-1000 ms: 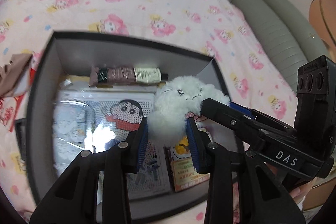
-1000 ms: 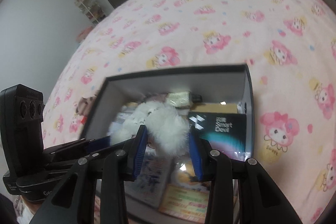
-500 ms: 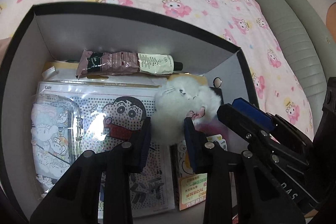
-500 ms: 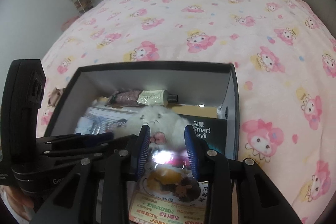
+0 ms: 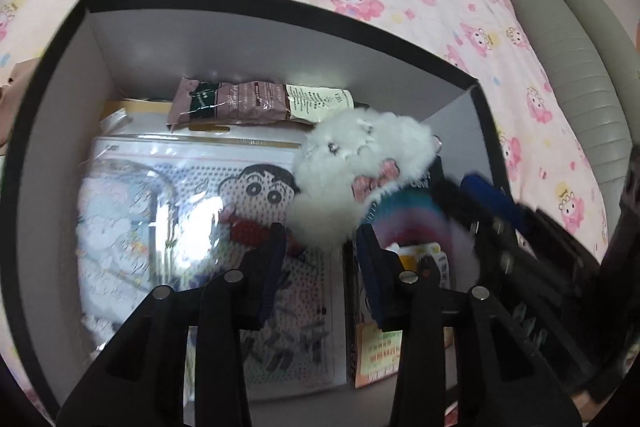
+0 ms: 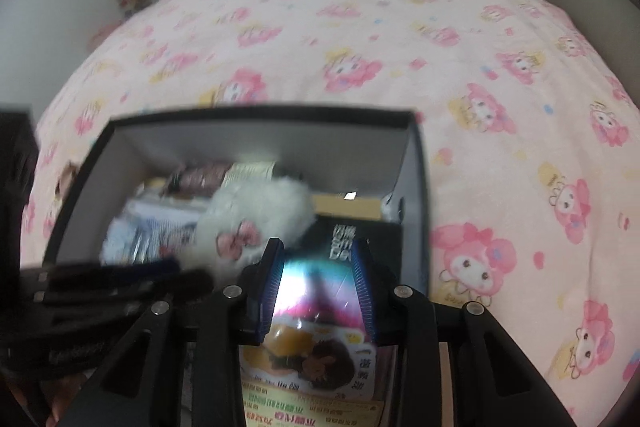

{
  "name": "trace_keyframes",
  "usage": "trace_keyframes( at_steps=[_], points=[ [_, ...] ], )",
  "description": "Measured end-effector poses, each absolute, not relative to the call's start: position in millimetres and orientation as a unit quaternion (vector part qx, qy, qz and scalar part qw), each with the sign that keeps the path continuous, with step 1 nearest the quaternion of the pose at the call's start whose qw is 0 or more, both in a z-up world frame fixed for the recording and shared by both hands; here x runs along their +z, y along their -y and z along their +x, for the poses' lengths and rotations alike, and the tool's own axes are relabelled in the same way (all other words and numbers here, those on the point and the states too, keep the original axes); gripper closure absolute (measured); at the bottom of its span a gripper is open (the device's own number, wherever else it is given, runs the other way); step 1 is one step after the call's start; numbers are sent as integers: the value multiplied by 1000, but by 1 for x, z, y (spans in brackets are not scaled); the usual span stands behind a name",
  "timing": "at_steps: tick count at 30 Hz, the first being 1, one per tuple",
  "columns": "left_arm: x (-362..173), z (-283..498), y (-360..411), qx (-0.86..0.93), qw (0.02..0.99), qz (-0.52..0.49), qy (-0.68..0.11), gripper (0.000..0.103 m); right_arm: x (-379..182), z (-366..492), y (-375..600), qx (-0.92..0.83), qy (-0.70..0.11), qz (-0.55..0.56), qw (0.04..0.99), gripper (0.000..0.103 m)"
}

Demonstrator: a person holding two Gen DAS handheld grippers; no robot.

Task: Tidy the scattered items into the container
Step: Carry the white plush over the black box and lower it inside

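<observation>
Blurred by motion in the left wrist view: the right gripper (image 6: 320, 267), a dark smear with blue pads over the right wall of the container (image 5: 280, 7). Likewise smeared in the right wrist view: the left gripper (image 5: 318, 239). Hidden behind the white plush toy (image 5: 360, 163): the cap end of a brown and cream tube (image 5: 256, 103). Cut off by the black fingers below: the lower edges of the flat packets; print on them too small to read.

Plush toy: long soft white fluff, stitched eyes, a pink bow, rounded and lumpy. Lies inside the container, right of centre, across a pegboard packet with a cartoon boy (image 5: 256, 195) and a dark glossy box with a rainbow sheen (image 6: 360, 239). Left of these, a clear shiny pouch (image 5: 120, 211) throwing glare. Nearest the camera, an orange printed card pack (image 6: 312, 355). Container itself: stiff card, black outside, pale grey inside, square corners.

Left jaws opening, the toy's fluffy lower end just between the very tips, pads not seen to squeeze it. Right fingers apart, nothing between them but the rainbow box far beneath; toy just left of the left finger.

Floor of the container almost fully covered. All round it, open pink bedspread (image 6: 360, 27) with cartoon print; a grey ribbed sofa (image 5: 568, 67) beyond its right edge
</observation>
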State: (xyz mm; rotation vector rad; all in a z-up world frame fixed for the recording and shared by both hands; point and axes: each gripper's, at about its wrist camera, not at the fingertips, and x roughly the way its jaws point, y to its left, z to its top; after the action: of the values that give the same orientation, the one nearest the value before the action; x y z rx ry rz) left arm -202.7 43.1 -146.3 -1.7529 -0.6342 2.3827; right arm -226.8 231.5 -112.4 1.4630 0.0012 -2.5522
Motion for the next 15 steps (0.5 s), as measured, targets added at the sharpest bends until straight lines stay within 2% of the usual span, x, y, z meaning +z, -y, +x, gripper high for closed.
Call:
trace_keyframes(
  at_steps=[5,15],
  points=[
    [-137,-202,-50,798,58,-578,160,66,-103,-227,-238,-871,10,482,92,72],
    [-151,-225,-61,779,66,-609,136,64,-101,-232,-249,-875,3,476,89,69]
  ],
)
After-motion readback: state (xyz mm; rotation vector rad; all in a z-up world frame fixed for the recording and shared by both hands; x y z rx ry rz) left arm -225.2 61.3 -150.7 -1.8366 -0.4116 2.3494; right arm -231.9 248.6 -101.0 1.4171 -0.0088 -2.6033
